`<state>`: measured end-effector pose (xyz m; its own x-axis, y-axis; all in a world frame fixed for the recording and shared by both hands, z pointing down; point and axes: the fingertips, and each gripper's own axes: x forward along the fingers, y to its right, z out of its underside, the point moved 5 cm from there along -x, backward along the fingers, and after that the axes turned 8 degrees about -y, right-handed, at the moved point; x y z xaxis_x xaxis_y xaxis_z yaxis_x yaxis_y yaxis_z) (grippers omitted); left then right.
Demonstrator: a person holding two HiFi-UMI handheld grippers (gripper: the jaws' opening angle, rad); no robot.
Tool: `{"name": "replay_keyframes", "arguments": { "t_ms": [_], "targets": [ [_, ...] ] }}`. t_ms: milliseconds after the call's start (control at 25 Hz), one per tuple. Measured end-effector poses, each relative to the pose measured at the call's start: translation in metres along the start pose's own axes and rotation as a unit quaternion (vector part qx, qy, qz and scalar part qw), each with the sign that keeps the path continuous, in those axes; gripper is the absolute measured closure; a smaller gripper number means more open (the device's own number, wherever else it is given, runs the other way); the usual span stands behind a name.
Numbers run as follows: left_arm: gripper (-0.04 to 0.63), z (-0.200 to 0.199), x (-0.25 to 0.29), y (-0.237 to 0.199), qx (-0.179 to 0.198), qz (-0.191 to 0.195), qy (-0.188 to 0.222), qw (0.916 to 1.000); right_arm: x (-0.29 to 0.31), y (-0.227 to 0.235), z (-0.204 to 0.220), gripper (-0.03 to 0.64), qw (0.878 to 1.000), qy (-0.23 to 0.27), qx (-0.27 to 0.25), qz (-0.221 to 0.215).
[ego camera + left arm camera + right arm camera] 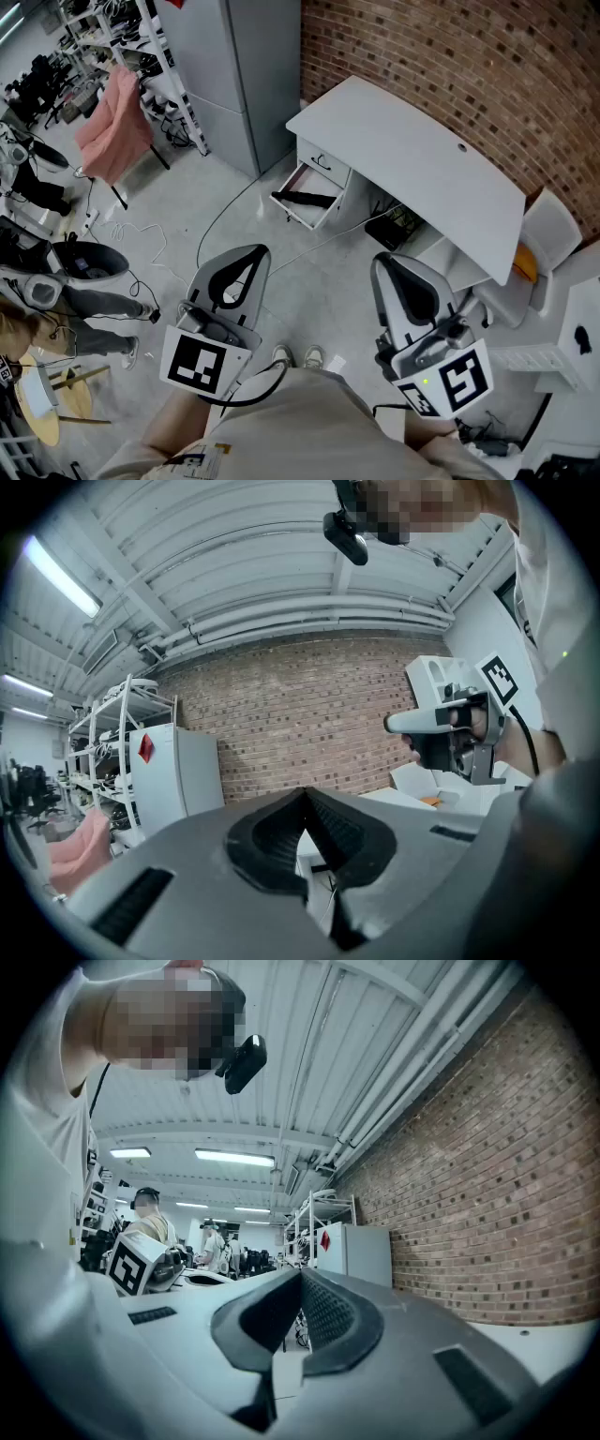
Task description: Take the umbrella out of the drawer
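Black umbrella lies in the open drawer of the white desk, accessible. Left gripper and right gripper are well apart from it, jaws fully closed, empty, level: apparently ready, approach not begun.

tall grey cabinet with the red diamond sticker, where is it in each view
Head view: the tall grey cabinet stands at top centre, left of the white desk.
Left gripper view: it is at middle left, in front of the brick wall.
Right gripper view: it is just right of centre, against the same wall.
Shared landmark: the brick wall shows in all three views.
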<state>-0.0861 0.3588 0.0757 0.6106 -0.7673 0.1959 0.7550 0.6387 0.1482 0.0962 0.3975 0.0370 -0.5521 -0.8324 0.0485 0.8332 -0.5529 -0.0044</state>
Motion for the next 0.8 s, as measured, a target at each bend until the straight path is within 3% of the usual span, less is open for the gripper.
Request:
{"name": "replay_keyframes", "arguments": {
  "t_ms": [800],
  "targets": [
    [0.588, -0.005, 0.006, 0.019, 0.009, 0.002, -0.004, 0.9999, -0.015, 0.010, 0.006, 0.611, 1.000, 0.000, 0.003, -0.009]
  ]
}}
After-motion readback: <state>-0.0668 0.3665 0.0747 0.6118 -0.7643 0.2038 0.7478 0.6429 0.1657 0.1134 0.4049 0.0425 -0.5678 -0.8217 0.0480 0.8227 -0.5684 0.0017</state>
